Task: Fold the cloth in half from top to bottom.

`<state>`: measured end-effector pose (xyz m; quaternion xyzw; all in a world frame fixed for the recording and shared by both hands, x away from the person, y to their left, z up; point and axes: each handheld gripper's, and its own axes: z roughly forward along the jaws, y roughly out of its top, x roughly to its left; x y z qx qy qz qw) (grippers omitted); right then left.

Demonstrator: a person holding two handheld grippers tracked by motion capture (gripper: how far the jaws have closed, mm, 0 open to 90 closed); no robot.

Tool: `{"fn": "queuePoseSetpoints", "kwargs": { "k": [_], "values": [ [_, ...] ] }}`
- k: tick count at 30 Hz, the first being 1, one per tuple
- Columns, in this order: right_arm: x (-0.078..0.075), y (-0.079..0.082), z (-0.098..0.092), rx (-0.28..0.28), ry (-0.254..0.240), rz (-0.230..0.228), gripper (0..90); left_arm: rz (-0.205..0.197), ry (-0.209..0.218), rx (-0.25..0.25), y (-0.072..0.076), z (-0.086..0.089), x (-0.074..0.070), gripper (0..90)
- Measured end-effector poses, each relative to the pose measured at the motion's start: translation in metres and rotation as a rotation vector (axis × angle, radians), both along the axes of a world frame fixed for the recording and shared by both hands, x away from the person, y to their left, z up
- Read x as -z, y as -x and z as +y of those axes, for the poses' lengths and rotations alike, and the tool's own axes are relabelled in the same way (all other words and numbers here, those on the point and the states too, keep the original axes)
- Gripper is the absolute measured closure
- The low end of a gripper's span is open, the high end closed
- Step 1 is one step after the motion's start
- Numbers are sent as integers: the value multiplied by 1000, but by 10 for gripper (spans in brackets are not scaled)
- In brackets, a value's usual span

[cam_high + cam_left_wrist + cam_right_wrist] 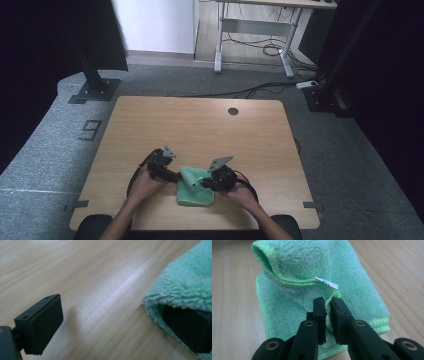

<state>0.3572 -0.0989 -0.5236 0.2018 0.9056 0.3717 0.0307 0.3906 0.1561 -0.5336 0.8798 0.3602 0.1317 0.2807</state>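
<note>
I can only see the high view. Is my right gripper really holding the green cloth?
Observer: Yes. The right gripper view shows the right gripper with its jaws shut on an edge of the cloth.
Operator: What about my left one?
Observer: The left gripper is open. One jaw is tucked under a corner of the cloth, and the other is over the bare table.
Operator: Is there anything on the cloth?
Observer: A small white tag with a blue mark sticks out of the fold.
</note>
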Motion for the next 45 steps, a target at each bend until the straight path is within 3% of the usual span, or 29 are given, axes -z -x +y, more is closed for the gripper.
{"fn": "queuePoseSetpoints", "kwargs": {
  "k": [5, 8, 11, 15, 17, 22, 30, 38, 45],
  "values": [
    [-6, 6, -2, -1, -13, -26, 806, 17, -10, 7, 6, 8, -8, 30],
    [-6, 9, -6, 2, -18, -24, 804, 21, 30, -1, 10, 20, -17, 38],
    [-4, 10, -8, 7, -23, -19, 802, -4, 64, -28, 12, 29, -25, 46],
    [-3, 12, -9, 2, -41, -7, 782, -26, 113, -19, 10, 22, -32, 51],
    [-4, 13, -9, -2, -50, 2, 741, -32, 117, 4, 10, 12, -32, 50],
    [-14, 16, -14, 6, -60, 14, 528, -29, 99, 58, 12, -5, -30, 48],
    [-32, 14, -39, 72, -78, -20, 387, -29, 105, 76, 20, -9, -30, 44],
    [-15, 0, -30, 173, -54, -21, 228, -11, 95, 106, 37, -9, -27, 33],
    [8, 13, -20, 176, -6, 9, 148, 14, 86, 89, 54, -1, -15, 32]
  ]
}}
